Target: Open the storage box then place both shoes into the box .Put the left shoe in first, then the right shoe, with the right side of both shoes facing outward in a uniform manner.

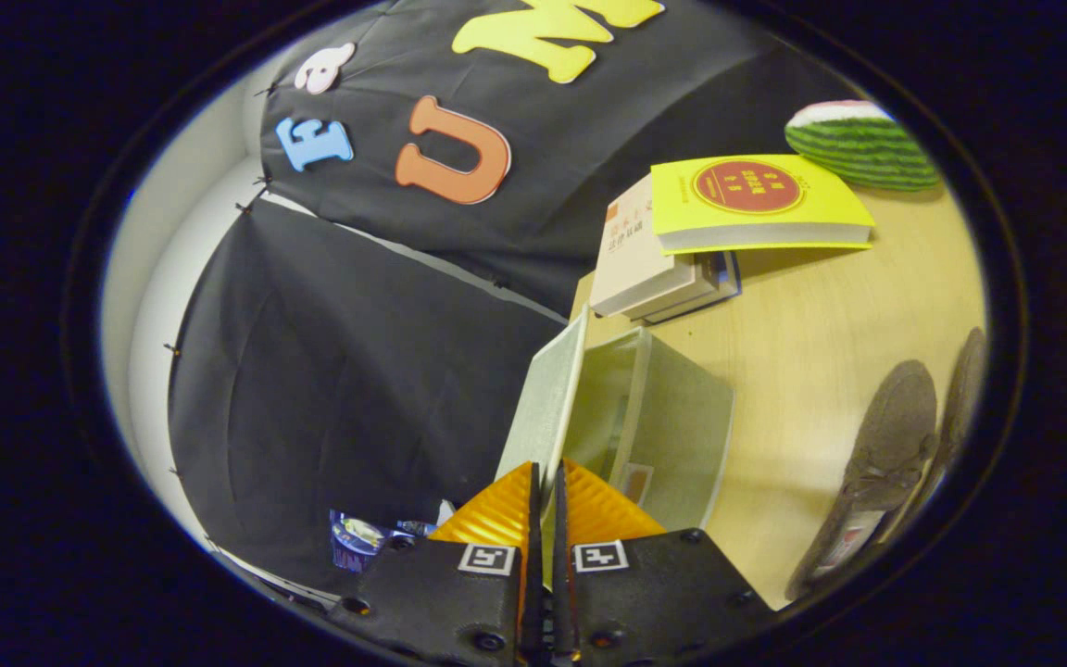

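Observation:
A pale green storage box (682, 435) lies on the wooden table (821, 333), its inside showing. Its lid (547, 398) is swung away from the box body and runs straight down between my fingers. My gripper (545, 474) is shut on the lid's near edge, with just a thin strip of lid showing between the two fingers. Two grey-brown suede shoes lie side by side on the table beyond the box: the nearer shoe (890, 454) has a small bow, and the second shoe (960, 389) lies just behind it.
A stack of books (649, 264) topped by a yellow book (756, 204) lies on the table past the box. A toy watermelon slice (858, 144) sits behind it. A small plastic bottle (357, 539) shows beside my fingers, below the table edge.

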